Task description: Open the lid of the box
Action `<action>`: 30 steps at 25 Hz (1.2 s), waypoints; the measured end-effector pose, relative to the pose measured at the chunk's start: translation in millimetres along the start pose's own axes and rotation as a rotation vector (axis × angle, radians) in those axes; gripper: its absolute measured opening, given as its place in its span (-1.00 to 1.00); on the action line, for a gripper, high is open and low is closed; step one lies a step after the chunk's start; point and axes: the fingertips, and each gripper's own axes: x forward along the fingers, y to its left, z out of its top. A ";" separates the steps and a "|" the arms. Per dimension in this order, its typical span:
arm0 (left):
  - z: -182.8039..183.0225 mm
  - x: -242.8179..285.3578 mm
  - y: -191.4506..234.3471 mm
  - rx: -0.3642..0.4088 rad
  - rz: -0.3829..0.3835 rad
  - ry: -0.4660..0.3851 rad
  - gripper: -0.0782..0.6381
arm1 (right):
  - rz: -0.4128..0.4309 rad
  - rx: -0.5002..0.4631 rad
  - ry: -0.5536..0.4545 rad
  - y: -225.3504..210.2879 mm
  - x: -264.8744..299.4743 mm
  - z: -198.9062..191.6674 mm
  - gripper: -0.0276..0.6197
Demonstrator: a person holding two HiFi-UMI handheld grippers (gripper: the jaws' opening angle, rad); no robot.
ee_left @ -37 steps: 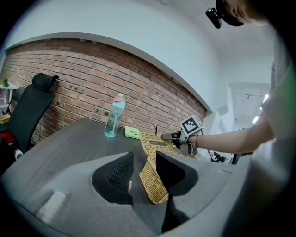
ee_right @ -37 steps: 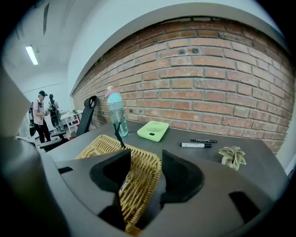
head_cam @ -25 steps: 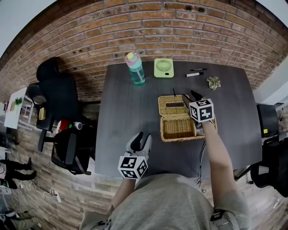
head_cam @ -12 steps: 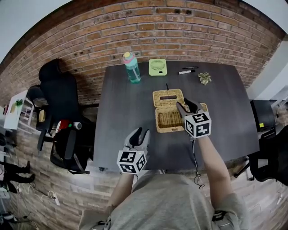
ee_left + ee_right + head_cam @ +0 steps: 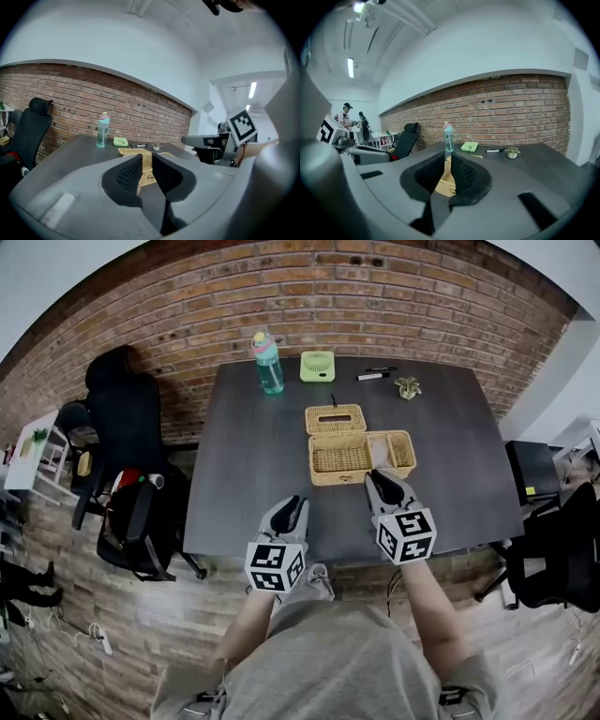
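Bright, even indoor light; soft shadows; strong fisheye bending at edges; ceiling strip light (image 5: 350, 67) glares slightly.

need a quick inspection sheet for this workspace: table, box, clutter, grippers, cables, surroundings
surface: dark table, no spills seen
job's things: wicker box, its lid folded back toward the wall, inside showing
clutter: water bottle, green fan, markers, small plant along the far edge, apart from the box
grippers: left gripper and right gripper over the near edge, jaws closing, nothing between them
cables: power strip with cord on the floor, left
surroundings: brick wall; black chair beside the table
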 end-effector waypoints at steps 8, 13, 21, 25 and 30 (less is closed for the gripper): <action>-4.9 -41.2 -48.5 0.024 -0.015 -0.013 -0.65 | -0.010 0.028 -0.047 28.4 -82.2 -13.2 -0.83; -14.2 -73.4 -78.8 0.037 -0.025 -0.014 -0.67 | -0.016 0.040 -0.079 46.2 -132.4 -18.0 -0.87; -26.4 -129.5 -112.2 0.047 -0.044 -0.013 -0.69 | -0.035 0.027 -0.087 83.0 -197.3 -36.3 -0.91; -33.4 -155.9 -125.3 0.043 -0.055 -0.019 -0.69 | -0.035 0.011 -0.090 103.1 -222.6 -46.0 -0.91; -42.9 -181.9 -143.6 0.038 -0.072 -0.022 -0.69 | -0.033 0.006 -0.095 122.7 -252.7 -54.7 -0.91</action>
